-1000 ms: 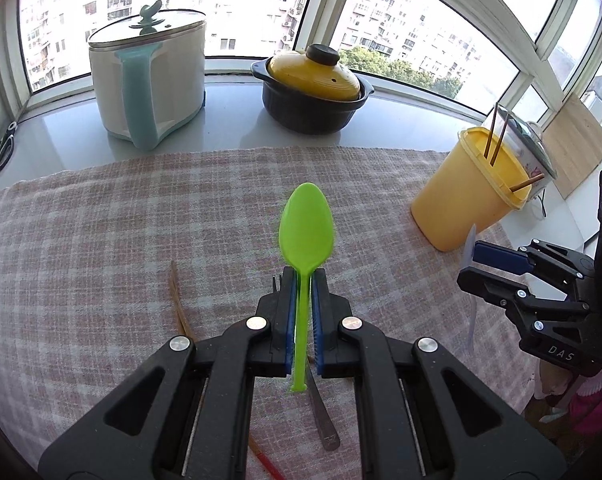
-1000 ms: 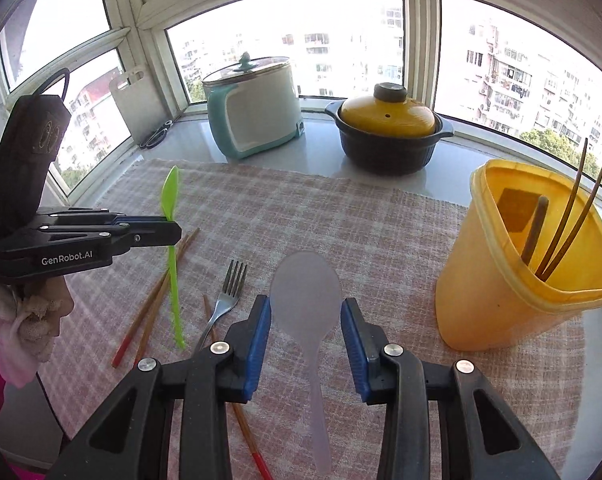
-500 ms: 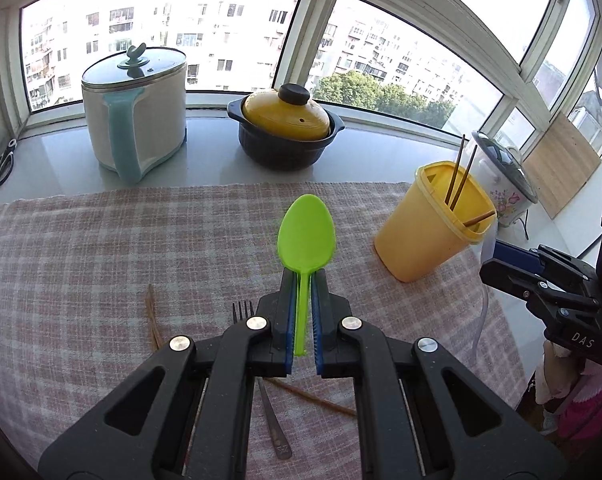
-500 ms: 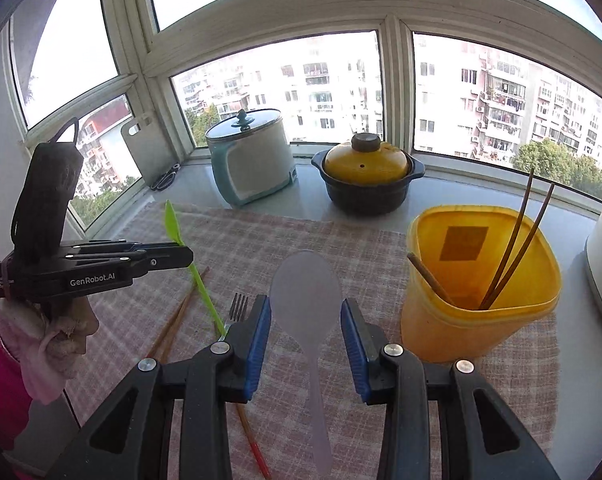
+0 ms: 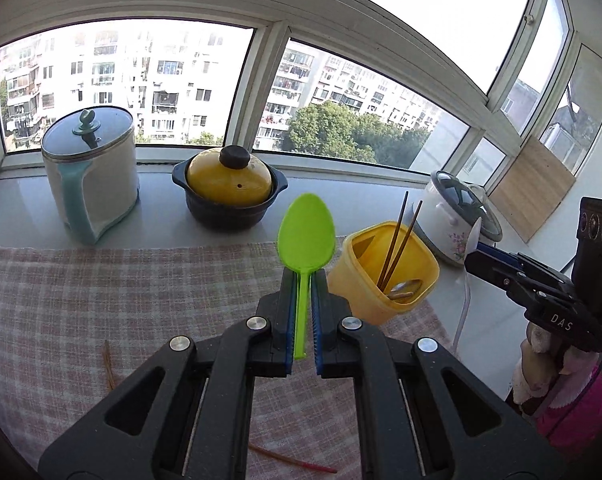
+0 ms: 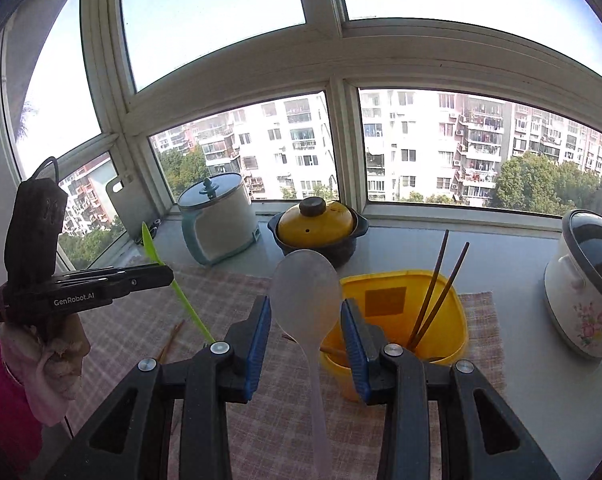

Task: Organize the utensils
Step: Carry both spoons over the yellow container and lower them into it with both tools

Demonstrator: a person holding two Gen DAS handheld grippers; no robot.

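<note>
Progress: chopsticks point(image 6: 437, 292) and a spoon already in yellow bin point(image 6: 459, 320); I judge it partway.
Left gripper point(image 5: 301, 300): I clench green spoon point(image 5: 306, 232), beside bin.
Right gripper point(image 6: 306, 320): I grip translucent spoon point(image 6: 305, 292) by its bowl, at bin.
Left: chopsticks point(image 6: 172, 336) on cloth point(image 5: 101, 280).

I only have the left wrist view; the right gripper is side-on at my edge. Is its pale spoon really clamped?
Observer: Yes. The right gripper has its fingers pressed on both sides of the translucent spoon at the bowl; the handle trails back toward the camera.
Operator: Where's the yellow container from there?
Observer: The yellow container stands just beyond the right-hand finger, mouth up.
Operator: My green spoon, from the side?
Observer: The green spoon slants through the left gripper, bowl up, handle down toward the cloth.
</note>
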